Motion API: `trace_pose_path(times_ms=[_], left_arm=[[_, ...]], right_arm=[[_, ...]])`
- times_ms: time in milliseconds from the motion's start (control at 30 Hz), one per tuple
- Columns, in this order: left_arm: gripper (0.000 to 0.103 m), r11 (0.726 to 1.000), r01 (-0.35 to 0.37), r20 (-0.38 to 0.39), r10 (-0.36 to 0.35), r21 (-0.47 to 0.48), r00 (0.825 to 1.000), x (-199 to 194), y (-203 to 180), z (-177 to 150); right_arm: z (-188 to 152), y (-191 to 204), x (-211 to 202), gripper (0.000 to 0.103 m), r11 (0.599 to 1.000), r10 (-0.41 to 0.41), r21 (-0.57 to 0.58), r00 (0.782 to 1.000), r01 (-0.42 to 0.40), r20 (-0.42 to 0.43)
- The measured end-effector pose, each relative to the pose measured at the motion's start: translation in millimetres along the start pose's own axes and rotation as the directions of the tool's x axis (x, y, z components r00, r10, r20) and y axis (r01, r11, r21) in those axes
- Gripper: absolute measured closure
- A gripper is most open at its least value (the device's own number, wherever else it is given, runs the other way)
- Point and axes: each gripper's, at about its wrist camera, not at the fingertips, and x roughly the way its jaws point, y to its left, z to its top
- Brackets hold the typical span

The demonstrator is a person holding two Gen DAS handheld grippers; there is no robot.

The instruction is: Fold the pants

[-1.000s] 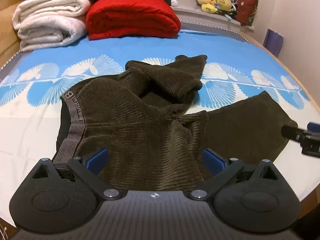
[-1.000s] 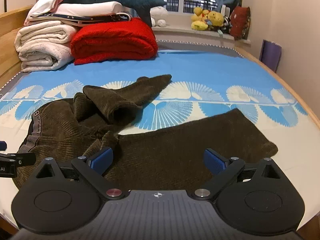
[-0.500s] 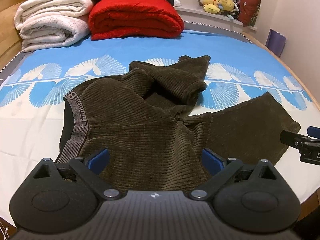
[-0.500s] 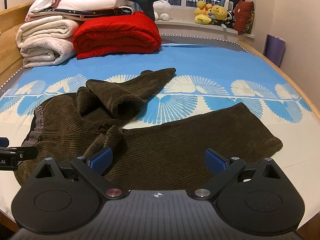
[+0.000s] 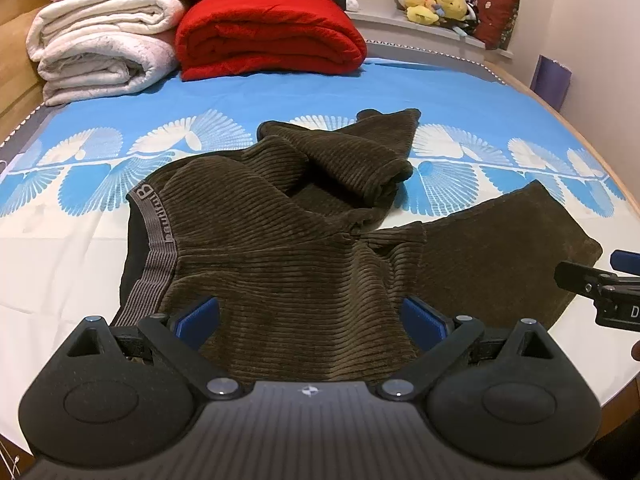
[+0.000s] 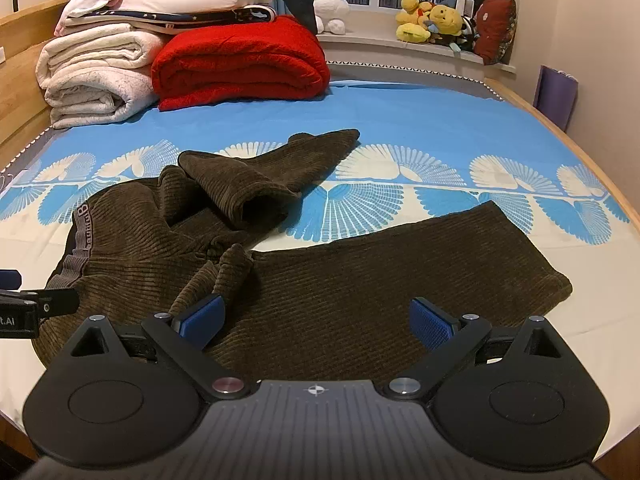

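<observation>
Both claws, left [image 5: 310, 318] and right [image 6: 316, 318], have backed off (jaws apart, empty); pants [image 6: 320, 280] still crumpled at 11 o'clock.

A red blanket [image 6: 240, 64] and white blankets [image 6: 96, 76] lie stacked on the blue sheet [image 6: 420, 116]; plush toys [image 6: 432, 20] sit on the windowsill.

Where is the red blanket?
In both views the red blanket sits folded at the bed's far end, left of centre, beside the white blankets.
</observation>
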Motion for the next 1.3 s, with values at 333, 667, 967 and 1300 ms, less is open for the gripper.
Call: trace_pose_path(times_ms=[333,667,967,1300], left_arm=[[0.004,1.000,0.002,0.004,-0.002,-0.002,1.000,-1,1,0],[0.004,1.000,0.001,0.004,-0.001,0.000,1.000,-1,1,0],[0.044,1.000,0.015,0.026,-0.016,0.012,1.000,-7,7,3],[0.075,0.995,0.019,-0.001,-0.019,0.097,1.000,24,97,54]], right_arm=[[-1,1,-1,0.005,1.000,0.001,-0.005,1.000,-0.001,0.004],[-1,3,-1,0.005,1.000,0.002,-0.012,1.000,-0.002,0.007],[3,-3,-7,0.007,1.000,-0.003,0.016,0.999,0.003,0.045],[53,-115,-4,0.055,0.984,-0.091,0.172,0.976,0.057,0.197]])
